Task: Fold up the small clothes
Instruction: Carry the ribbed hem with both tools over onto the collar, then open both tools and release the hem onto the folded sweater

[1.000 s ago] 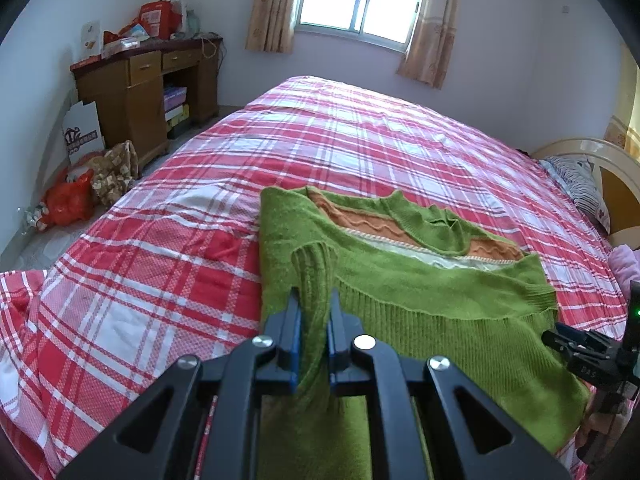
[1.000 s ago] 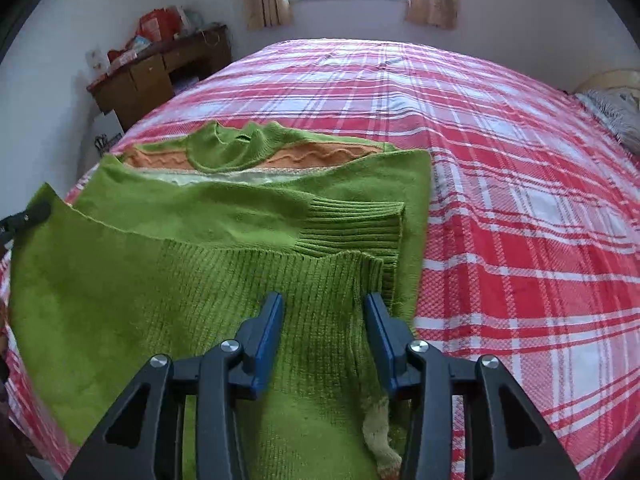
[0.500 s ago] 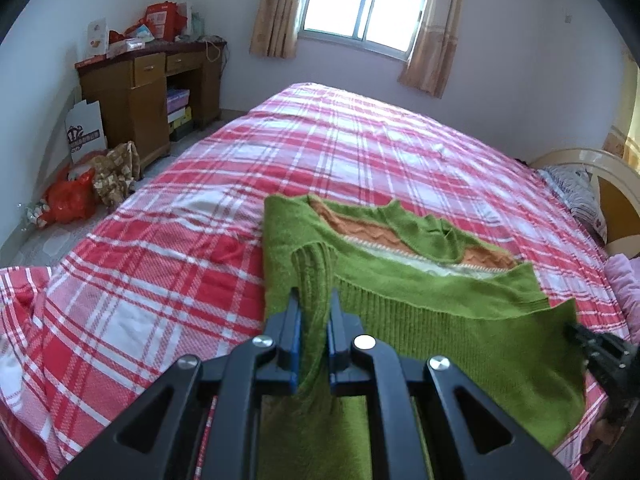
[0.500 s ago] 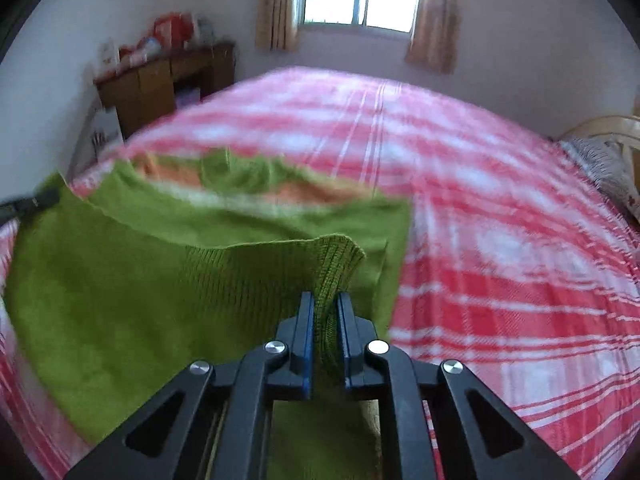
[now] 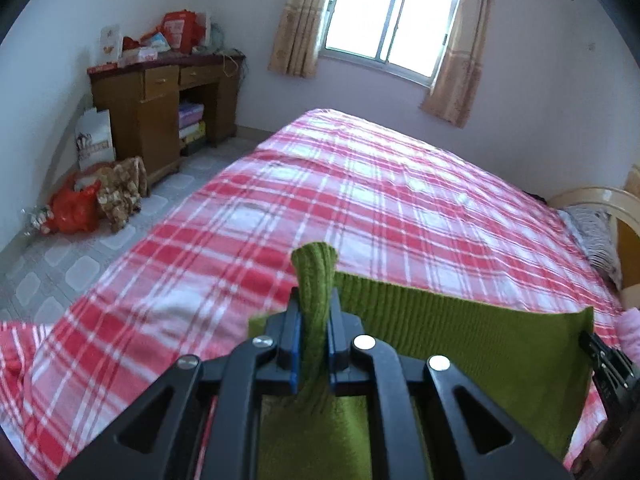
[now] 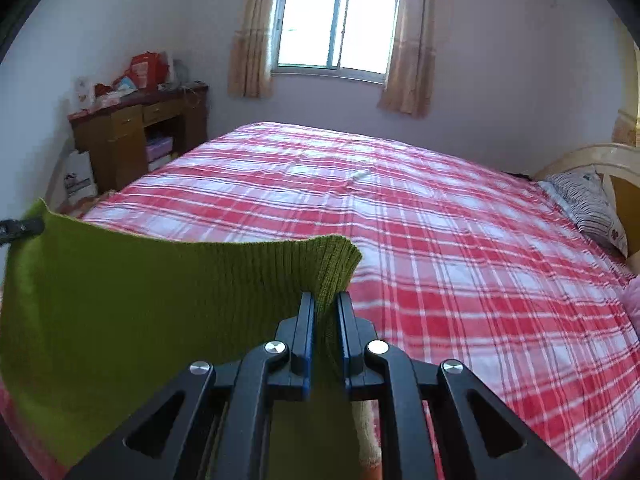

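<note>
- Now both grippers pinch the hem of a green sweater (image 6: 152, 304), one at each end, holding it in the air above a bed (image 6: 460, 248).
- Left gripper (image 5: 314, 340): jaws pressed together on a bunched, ribbed corner that sticks up between them.
- Right gripper (image 6: 325, 336): jaws clamped on the other ribbed corner; they have just been closing, with the knit between them.
- Between the grippers the hem stretches as a slightly sagging band; the rest of the sweater hangs below, mostly out of sight.
- Risks, as a judgement: the thick knit could slip from the narrow pads if pulled taut; uneven movement of the two hands could lay the fold crooked; loose sleeves could bunch underneath.
- Sweater is soft, fuzzy and floppy with a ribbed edge. Bed cover is smooth red-and-white plaid. Grippers are hard black with blue pads.
</note>
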### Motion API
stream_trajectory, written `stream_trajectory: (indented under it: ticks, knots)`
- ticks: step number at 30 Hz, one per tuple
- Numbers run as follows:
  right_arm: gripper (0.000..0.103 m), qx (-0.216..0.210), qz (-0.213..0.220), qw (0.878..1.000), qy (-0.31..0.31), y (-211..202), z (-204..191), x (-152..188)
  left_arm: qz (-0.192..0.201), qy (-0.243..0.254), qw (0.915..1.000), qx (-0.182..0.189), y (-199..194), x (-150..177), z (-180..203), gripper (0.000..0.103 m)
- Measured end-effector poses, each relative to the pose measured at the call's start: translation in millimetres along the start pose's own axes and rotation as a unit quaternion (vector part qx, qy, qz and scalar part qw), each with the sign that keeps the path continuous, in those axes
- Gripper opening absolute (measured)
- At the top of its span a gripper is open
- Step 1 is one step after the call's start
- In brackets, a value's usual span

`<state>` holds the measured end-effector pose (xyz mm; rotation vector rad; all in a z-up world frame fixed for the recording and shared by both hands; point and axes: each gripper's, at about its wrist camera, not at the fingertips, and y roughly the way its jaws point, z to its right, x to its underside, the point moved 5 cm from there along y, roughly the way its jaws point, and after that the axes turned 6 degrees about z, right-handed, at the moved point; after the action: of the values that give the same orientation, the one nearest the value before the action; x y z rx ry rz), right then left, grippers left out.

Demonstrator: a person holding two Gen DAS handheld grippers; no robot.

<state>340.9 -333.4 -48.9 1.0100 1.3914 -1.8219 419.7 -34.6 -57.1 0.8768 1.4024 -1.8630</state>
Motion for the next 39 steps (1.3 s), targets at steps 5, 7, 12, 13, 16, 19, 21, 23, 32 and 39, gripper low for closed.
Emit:
stream_trajectory:
  ticks: [5,7,12,13,16,19,21,23,32,39]
  knots:
    - [0.010,0.027,-0.054,0.998,0.004,58,2,31,-0.032,0.036,0.9967,-0.065,69,21,8,0.010]
    - [0.010,0.042,-0.086,0.995,0.003,78,3,55,-0.051,0.058,0.9926,-0.094,93,38,8,0.012]
    - [0.011,0.071,-0.100,0.992,-0.009,80,2,57,-0.070,0.060,0.9869,-0.132,103,41,2,0.045]
    - [0.012,0.075,-0.106,0.991,-0.013,82,1,59,-0.076,0.055,0.9850,-0.144,104,42,-2,0.054]
    - [0.027,0.098,-0.120,0.988,-0.028,85,0,61,-0.082,0.009,0.9860,-0.144,99,38,-20,0.071]
    - [0.050,0.094,-0.128,0.987,-0.032,88,2,61,-0.071,0.008,0.9847,-0.159,78,30,-28,0.071]
    - [0.054,0.065,-0.118,0.991,-0.009,83,7,58,-0.049,0.038,0.9774,-0.202,53,25,-36,0.076]
    - [0.054,0.083,-0.056,0.994,0.043,55,27,48,-0.036,0.059,0.9729,-0.221,27,25,-47,0.078]
    - [0.054,0.003,0.009,0.996,0.089,-78,6,67,-0.024,0.089,0.9801,-0.176,-56,76,-45,0.078]
    - [0.054,-0.084,-0.076,0.989,0.092,-94,-44,138,-0.054,0.120,0.9802,-0.148,-68,144,-5,0.078]
